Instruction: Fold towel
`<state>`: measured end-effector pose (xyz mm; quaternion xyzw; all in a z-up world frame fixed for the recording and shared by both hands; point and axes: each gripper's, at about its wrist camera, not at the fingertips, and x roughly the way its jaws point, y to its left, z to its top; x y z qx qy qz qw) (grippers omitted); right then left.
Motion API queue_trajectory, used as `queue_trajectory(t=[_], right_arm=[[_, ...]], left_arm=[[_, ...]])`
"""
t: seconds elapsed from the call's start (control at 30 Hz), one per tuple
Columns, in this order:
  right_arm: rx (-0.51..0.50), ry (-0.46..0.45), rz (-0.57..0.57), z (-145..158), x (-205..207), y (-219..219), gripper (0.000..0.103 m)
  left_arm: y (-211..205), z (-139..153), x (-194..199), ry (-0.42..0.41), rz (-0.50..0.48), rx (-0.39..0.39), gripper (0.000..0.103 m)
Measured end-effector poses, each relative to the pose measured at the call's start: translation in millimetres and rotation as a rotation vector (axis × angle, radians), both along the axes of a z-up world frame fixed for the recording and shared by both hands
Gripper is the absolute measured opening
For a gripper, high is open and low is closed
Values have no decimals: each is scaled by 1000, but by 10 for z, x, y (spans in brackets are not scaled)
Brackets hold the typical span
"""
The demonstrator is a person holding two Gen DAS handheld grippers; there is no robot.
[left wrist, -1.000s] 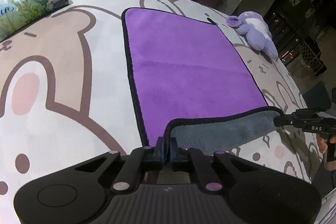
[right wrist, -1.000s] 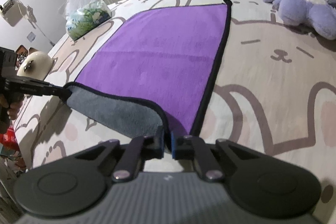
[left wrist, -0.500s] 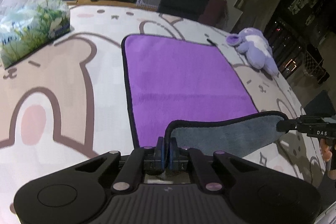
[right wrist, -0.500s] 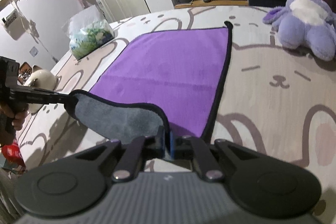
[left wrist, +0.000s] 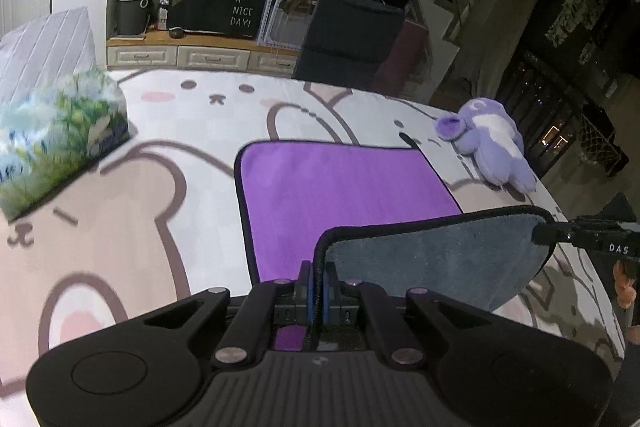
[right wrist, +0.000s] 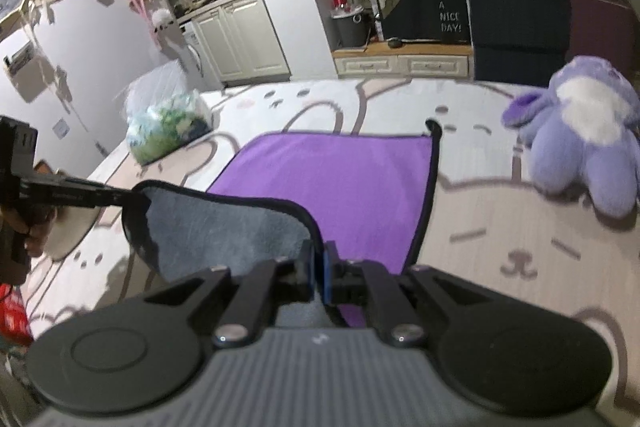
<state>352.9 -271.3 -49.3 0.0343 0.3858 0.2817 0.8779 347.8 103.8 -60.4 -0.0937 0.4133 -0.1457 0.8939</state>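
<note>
One towel (left wrist: pixel 344 195) — two grippers, left gripper (left wrist: pixel 316 281), right gripper (right wrist: pixel 318 267), apparently clamping it.

The left gripper (left wrist: pixel 318 285) had its fingers (left wrist: pixel 305 283) pressed together, pinching a thin black hem between the blue pads, and the right gripper (right wrist: pixel 319 269) was clamped the same way. Each reached in from the other's side at about the same raised height, well apart. A bare hand (right wrist: pixel 28 227) wrapped the left gripper's handle.
</note>
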Motion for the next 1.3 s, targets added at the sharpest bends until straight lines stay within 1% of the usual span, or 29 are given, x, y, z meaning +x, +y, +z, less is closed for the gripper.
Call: queue_trajectory(t=[0.33,0.7,0.9,1.2,1.3], right_arm=[[12,-23,-22,48,591,76,6],[18,-25,-65,-39,1227,104,6],[3,-15,-83,-121,1483,146,6],[-21,10,-113,-321,1721,236,6],[-40,29,-122,-403,1762,276,7]], left_arm=[[51,45,590,-20,5,30,4],[89,-17,1231,-29,17,38,4],[109,-126,1444,-17,35,34,4],[135,-354,1651,19,65,39,4],[140,-427,1685,31,91,34,8]])
